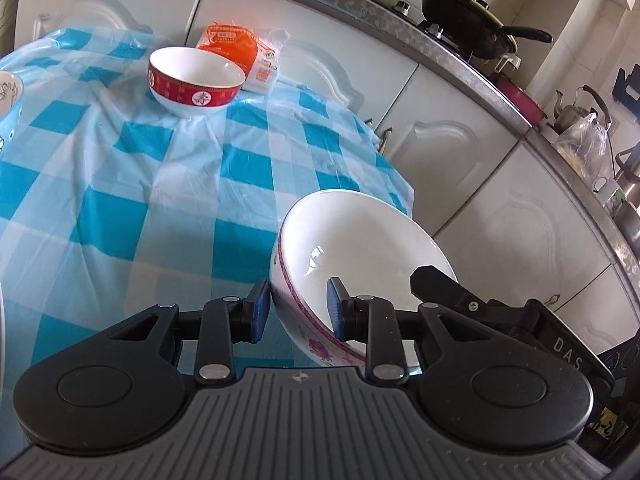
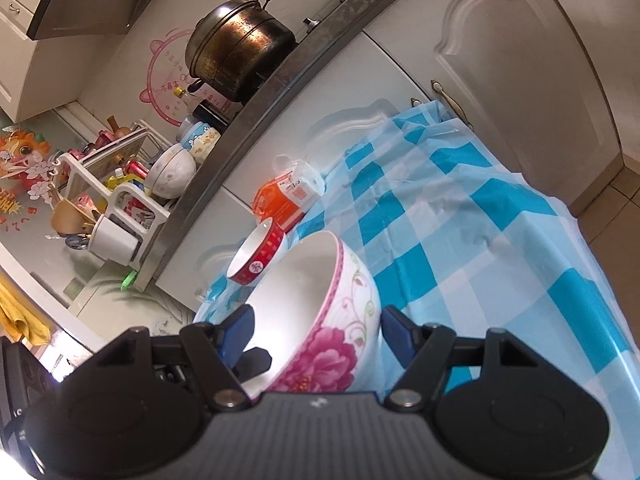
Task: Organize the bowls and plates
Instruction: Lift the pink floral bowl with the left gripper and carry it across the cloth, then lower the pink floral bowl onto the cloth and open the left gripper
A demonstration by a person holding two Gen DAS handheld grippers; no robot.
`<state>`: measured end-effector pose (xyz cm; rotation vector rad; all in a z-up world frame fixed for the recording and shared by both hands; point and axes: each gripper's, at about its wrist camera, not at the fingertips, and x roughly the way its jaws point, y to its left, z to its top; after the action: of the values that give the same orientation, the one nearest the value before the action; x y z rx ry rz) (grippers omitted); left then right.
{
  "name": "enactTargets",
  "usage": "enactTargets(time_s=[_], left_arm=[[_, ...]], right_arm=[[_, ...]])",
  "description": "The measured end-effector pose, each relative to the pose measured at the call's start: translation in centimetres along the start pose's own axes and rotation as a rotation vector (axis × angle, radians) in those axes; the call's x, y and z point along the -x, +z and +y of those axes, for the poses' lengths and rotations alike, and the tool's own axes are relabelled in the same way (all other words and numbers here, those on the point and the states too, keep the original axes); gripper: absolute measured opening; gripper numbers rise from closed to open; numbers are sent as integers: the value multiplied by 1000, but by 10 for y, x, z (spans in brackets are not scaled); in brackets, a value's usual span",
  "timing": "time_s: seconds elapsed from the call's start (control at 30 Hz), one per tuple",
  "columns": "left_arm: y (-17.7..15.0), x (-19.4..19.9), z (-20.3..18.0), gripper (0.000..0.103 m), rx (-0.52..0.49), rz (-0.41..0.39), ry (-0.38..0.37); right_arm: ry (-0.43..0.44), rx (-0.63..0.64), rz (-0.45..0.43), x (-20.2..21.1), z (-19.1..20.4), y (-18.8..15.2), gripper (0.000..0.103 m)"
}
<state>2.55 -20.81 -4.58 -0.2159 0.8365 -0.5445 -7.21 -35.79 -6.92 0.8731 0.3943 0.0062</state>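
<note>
A white bowl with pink flowers (image 1: 360,248) sits tilted near the right edge of the checked table. My left gripper (image 1: 298,306) straddles its near rim, one blue pad outside and one inside, with gaps to the wall, so it is open. My right gripper (image 2: 316,330) straddles the same bowl (image 2: 344,300) from the opposite side, one pad inside and one outside, also open. A finger of the right gripper (image 1: 444,284) shows over the bowl's right rim. A red-banded white bowl (image 1: 196,80) stands upright at the far side; it also shows in the right wrist view (image 2: 260,254).
An orange and white packet (image 1: 244,54) lies behind the red bowl. A blue patterned bowl (image 1: 8,108) is at the left edge. White cabinets (image 1: 460,152) and a counter with a wok (image 1: 472,20) and kettle run behind. A dish rack (image 2: 120,184) stands on the counter.
</note>
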Motion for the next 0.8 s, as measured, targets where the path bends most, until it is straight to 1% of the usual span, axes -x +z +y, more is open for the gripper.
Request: enactTargets(time_s=[0.23,0.5,0.6,0.63,0.67,0.7,0.73,0.77,0.8], left_arm=[[-13,-4,-3,31,-4,14,7],[-17,-5,-4,32,-32,-1,6],[-17,-4,-3,33,-35,-3,-1],[-17,-3,-2,34,-34,-5,0],[-18,1,-3,35,-46,-15,10],[-18,4,-3,41,-60,-26,24],[-18,7,-2,50,-65,-34,33],[-18,10,1,53,-61,-37,35],[-19,12,3,58,-56,-36,38]], right_arm=[[-7,28,9,5,-7,-5,70],[-6,40,18,6,-11,-7,71],[7,25,17,7,-14,-7,74],[13,23,11,8,-15,-7,77],[16,23,2,11,-15,-7,85],[13,22,-8,13,-15,-6,89],[10,21,-18,15,-15,-5,92],[6,17,-26,18,-16,-4,93],[1,12,-33,20,-17,-4,93]])
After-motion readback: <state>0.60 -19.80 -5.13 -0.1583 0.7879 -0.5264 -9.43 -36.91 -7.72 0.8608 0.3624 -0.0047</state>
